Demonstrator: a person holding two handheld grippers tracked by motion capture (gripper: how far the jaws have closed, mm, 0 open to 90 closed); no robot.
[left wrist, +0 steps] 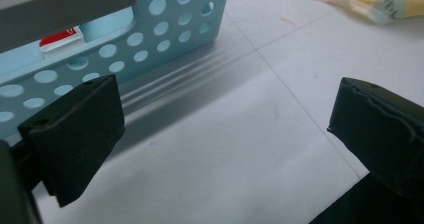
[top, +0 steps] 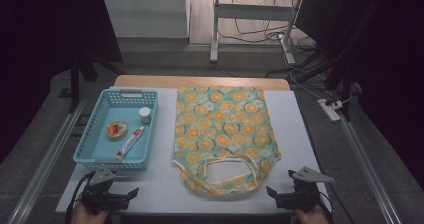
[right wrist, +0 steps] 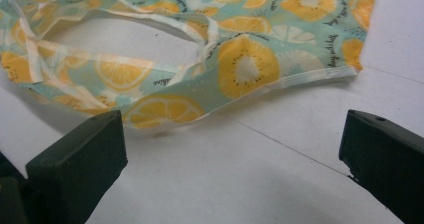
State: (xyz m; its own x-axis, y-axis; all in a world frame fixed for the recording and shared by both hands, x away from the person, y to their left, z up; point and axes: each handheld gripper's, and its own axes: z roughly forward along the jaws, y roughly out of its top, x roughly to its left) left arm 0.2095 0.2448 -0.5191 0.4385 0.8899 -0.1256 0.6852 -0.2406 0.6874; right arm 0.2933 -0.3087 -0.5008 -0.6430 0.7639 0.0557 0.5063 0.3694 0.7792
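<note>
Both jaws stand wide with nothing between them: the left hand-held gripper (top: 134, 193) near the basket (top: 85, 144), the right hand-held gripper (top: 270, 191) just beside the bag (top: 222, 126), flat on the counter (top: 295, 129). Best pinch one handle loop (right wrist: 125, 26) low, lifting only the top layer.

Left gripper (top: 131, 193): matte black body, grey three-cornered plate on top, black cable looping off its outer side. Right gripper (top: 272, 191): same black build, same grey plate. Jaws are blocky black pads, each with a small round hole near the upper corner.
</note>
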